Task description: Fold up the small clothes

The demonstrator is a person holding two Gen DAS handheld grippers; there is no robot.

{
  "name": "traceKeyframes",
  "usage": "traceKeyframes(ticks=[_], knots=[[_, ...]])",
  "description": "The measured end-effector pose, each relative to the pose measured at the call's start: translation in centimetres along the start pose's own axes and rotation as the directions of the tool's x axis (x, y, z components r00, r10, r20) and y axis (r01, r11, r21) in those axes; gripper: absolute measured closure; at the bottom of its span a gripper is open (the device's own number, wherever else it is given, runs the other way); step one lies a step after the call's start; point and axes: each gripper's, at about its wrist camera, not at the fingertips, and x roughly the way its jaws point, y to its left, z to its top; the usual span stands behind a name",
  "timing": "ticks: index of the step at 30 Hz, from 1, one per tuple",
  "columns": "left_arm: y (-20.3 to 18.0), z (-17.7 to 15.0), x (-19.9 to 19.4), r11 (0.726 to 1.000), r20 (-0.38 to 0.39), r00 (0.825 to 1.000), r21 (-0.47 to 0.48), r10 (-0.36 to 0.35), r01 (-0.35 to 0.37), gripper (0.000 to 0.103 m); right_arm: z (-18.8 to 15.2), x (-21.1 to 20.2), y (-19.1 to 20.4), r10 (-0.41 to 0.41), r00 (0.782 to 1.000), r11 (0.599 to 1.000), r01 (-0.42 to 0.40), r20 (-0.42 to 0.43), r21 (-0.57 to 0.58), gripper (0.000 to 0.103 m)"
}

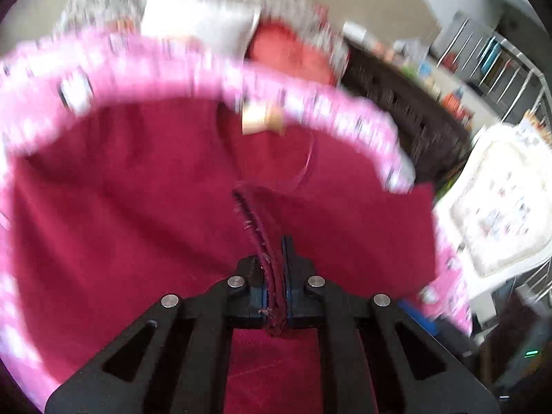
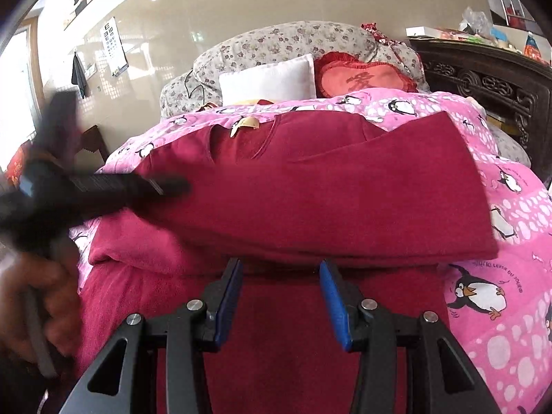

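Garment hem (image 1: 272, 276) inside left claw (image 1: 276, 252)

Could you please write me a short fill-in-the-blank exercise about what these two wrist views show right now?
1. The left tool is shut on a hem of the ____ garment.
2. The right tool has its jaws ____.
3. The pink blanket is printed with ____.
4. Beside the white pillow lies a ____-shaped red cushion.

Answers: red; open; penguins; heart

We read one character — 爱 — on the red heart-shaped cushion (image 2: 367, 79). An eye chart (image 2: 113, 45) hangs on the wall; the pink penguin blanket (image 2: 496, 314) carries lettering too small to make out.
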Motion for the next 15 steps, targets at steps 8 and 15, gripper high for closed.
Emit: traceKeyframes(ticks=[8, 15], knots=[[6.3, 1.1, -6.7, 0.99, 0.135, 0.982, -0.077, 0.129, -0.12, 0.098, -0.3, -0.2, 0.1, -0.002, 1.0, 1.0, 0.002, -0.002, -0.007, 0.058], [9.9, -1.8, -5.0, 0.968, 0.061, 0.973, -0.133, 0.224, -0.214, 0.097, -0.2, -0.4, 0.0, -0.004, 1.0, 1.0, 0.004, -0.002, 0.004, 0.058]])
